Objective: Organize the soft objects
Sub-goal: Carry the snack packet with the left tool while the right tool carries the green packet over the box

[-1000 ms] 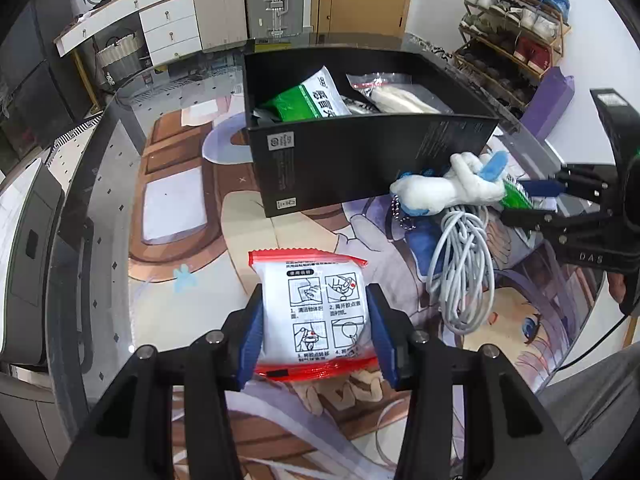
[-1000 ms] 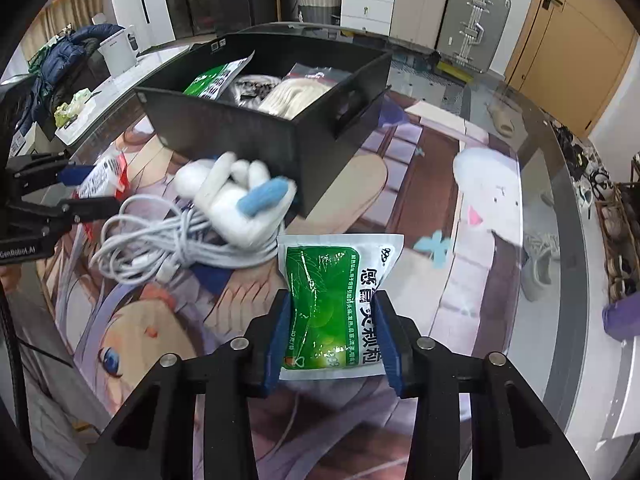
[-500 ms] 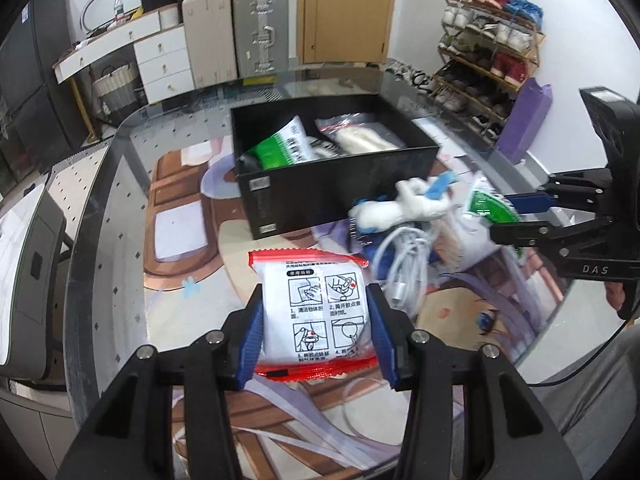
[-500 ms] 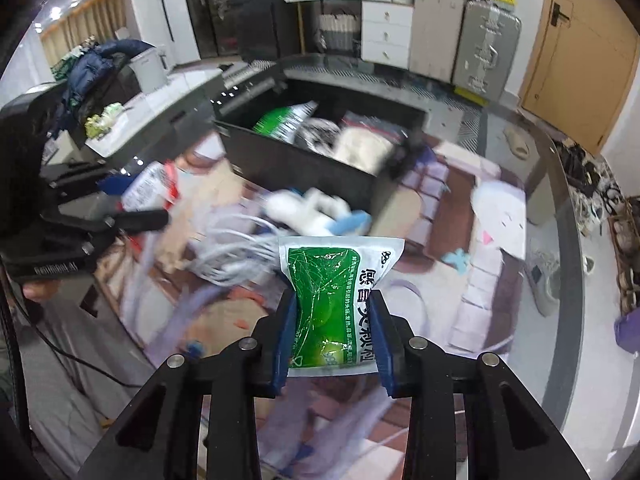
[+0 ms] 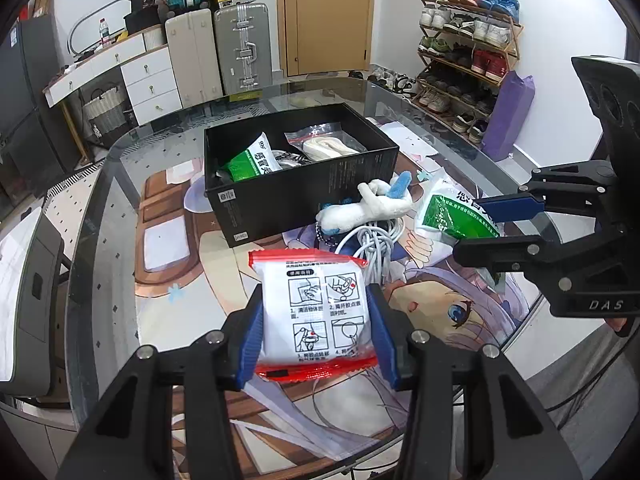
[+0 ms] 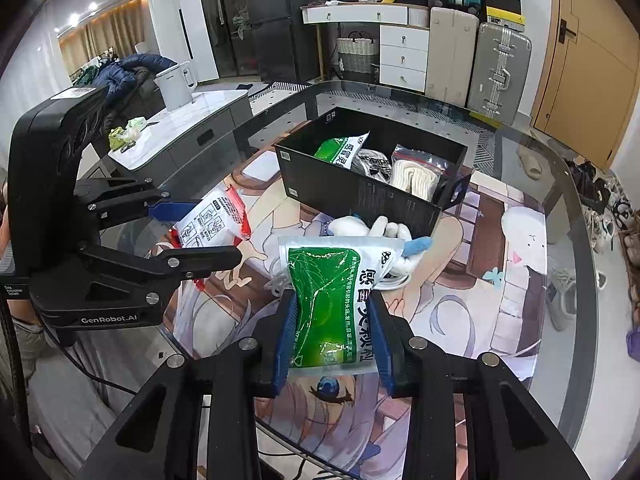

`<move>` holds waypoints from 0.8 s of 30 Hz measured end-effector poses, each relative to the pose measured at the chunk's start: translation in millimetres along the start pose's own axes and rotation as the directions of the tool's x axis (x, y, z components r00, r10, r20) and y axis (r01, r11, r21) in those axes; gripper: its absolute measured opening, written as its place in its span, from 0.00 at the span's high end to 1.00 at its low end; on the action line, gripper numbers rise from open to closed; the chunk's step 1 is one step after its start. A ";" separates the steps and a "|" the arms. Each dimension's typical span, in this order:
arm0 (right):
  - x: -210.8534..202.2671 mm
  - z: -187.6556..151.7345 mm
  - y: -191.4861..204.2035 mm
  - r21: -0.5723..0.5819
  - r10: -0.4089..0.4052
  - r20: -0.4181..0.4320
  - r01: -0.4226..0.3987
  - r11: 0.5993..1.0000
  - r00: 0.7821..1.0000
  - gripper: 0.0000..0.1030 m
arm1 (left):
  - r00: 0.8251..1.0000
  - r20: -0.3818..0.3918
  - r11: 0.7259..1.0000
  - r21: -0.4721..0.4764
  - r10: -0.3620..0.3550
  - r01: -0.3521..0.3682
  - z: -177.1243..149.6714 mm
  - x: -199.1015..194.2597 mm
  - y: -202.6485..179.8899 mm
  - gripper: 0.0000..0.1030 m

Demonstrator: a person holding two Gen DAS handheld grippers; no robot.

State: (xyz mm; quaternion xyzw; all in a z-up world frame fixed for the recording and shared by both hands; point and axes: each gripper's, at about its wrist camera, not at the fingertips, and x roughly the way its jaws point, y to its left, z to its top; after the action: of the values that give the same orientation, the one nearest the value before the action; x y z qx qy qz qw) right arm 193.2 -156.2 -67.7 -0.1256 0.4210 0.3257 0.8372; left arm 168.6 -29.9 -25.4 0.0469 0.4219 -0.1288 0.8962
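My left gripper [image 5: 316, 320] is shut on a white packet with red edges [image 5: 316, 312] and holds it above the table; it also shows in the right wrist view [image 6: 210, 222]. My right gripper [image 6: 332, 328] is shut on a green and white pouch [image 6: 332, 300], also seen in the left wrist view [image 5: 448, 212]. A black open box [image 5: 304, 196] sits ahead with a green pouch [image 5: 250, 162], a dark item and a bagged white item [image 5: 328, 146] inside. A white plush toy [image 5: 366, 206] lies on a coiled white cable [image 5: 370, 240] in front of the box.
The glass table [image 5: 104, 216] lies over an anime-print mat. Its rounded edge runs close below both grippers. Suitcases [image 5: 240, 48], drawers and a shoe rack [image 5: 464, 32] stand beyond the table. A grey counter with a kettle [image 6: 176, 84] is on the left in the right wrist view.
Both grippers have risen and pulled back from the box, each still holding its packet. The box, plush toy and cable now appear farther away and lower.
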 end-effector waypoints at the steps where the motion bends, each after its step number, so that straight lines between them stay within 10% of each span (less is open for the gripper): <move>1: -0.5 1.1 0.1 0.002 0.000 0.005 0.000 1.000 1.000 0.66 | 1.000 0.004 1.000 -0.002 0.000 0.000 0.8 -0.7 0.1 0.55; 24: -26.6 69.2 -20.9 0.098 -0.104 0.214 0.084 0.992 0.971 0.66 | 0.951 0.287 0.994 -0.025 0.113 -0.111 61.5 -40.1 19.2 0.54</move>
State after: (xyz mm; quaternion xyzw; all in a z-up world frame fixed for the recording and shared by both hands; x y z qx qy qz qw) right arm 238.4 -150.1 -5.6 -0.0719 0.3340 0.2787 0.8975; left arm 195.0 -15.7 44.3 0.0475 0.2843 -0.0814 0.9541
